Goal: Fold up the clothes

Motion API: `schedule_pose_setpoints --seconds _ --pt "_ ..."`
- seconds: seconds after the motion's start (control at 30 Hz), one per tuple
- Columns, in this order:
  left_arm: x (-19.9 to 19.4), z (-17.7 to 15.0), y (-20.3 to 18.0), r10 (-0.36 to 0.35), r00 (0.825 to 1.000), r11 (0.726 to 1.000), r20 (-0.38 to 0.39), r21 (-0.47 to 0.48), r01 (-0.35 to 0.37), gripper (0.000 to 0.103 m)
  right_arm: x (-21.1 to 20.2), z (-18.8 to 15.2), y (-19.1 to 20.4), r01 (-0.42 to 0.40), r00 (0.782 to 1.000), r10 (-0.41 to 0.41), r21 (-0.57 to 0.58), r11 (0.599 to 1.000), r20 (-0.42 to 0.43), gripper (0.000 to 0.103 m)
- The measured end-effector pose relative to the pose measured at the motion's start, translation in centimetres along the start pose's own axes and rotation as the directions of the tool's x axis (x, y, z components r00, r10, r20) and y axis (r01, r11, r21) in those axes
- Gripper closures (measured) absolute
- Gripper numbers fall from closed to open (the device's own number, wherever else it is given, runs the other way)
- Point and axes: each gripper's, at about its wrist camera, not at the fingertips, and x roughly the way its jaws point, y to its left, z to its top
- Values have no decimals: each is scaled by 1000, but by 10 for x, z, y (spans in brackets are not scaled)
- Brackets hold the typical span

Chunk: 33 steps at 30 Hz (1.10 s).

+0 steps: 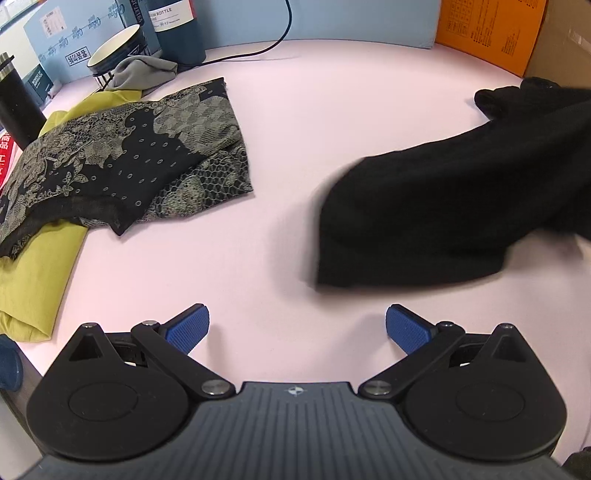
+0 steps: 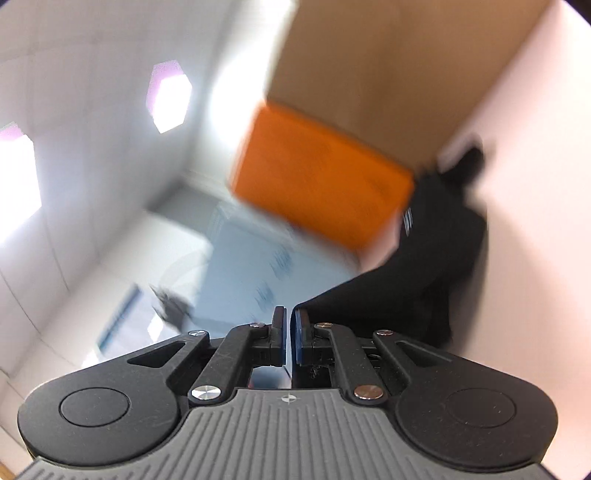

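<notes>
Left gripper (image 1: 297, 325): spread wide, blue pads (image 1: 188, 328) far apart with nothing between them, tilted steeply down over bare pink table (image 1: 295, 110). Right gripper (image 2: 290, 317): pressed nearly together, only a thin slit left between the pads, aimed about level at a blurred background. Largest on the table, a black garment (image 1: 443, 206): on the right side, blurred, its near end broad and raised off the surface, its far end trailing back toward the wall; apart from the left gripper. Seen from the right wrist, the same black garment (image 2: 443, 258) begins right at the tip of the right-hand pad; cannot tell whether any of it is caught in the slit. Next in size, on the left side, a black cloth with pale lace-like pattern (image 1: 129, 158), loosely folded, lying on top of a yellow-green garment (image 1: 33, 280) that reaches the table's near left edge. Behind, along the back edge: a light blue panel (image 1: 332, 18), an orange box (image 1: 487, 33) in the right corner, touching brown cardboard (image 1: 565, 44) beside it. Smaller, at back left: a dark cylindrical container (image 1: 181, 33), a black bottle (image 1: 14, 107), a crumpled grey cloth (image 1: 144, 72) just beside a dark bowl with pale inside (image 1: 114, 48). Smallest, a thin black cable (image 1: 273, 40) curving down onto the table.
</notes>
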Motion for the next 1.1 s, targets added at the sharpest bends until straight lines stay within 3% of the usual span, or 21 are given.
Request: schedule_pose_setpoints --seconds 0.1,0.2,0.23,0.27,0.3,0.33,0.53,0.63,0.8,0.9,1.1 --pt "1 2 -10 -9 1000 1000 1 27 9 0 -50 17 13 -34 987 41 -48 998 156 98" --pt "3 4 -21 -22 1000 998 -1 60 22 0 -89 17 21 -13 964 37 -93 996 263 95" --pt "4 5 -25 -28 1000 997 -3 72 28 0 -102 17 23 -3 955 35 -108 994 296 73" --pt "4 5 -29 -33 999 996 -5 84 34 0 -108 15 23 21 952 13 -107 994 306 24" --pt "5 5 -34 -38 999 994 -5 99 39 0 -108 11 20 58 955 -25 -101 993 297 7" --pt "5 6 -39 -43 999 992 -5 116 44 0 -106 6 15 91 958 -62 -93 991 279 4" --pt "-4 8 -61 -80 996 973 44 219 69 0 -52 -35 -36 211 973 -215 60 976 88 4" --pt "-9 9 -66 -126 990 962 68 252 105 0 -32 -44 -55 293 956 -293 40 955 -2 4" --pt "-5 22 -92 -201 973 905 115 401 139 0 12 -9 -86 371 926 -365 46 927 -98 4" --pt "6 34 -115 -194 968 865 157 492 94 0 24 4 -92 384 917 -380 14 923 -121 4" --pt "24 56 -152 -257 958 822 129 550 147 0 48 14 -87 390 899 -398 -77 918 -181 0"
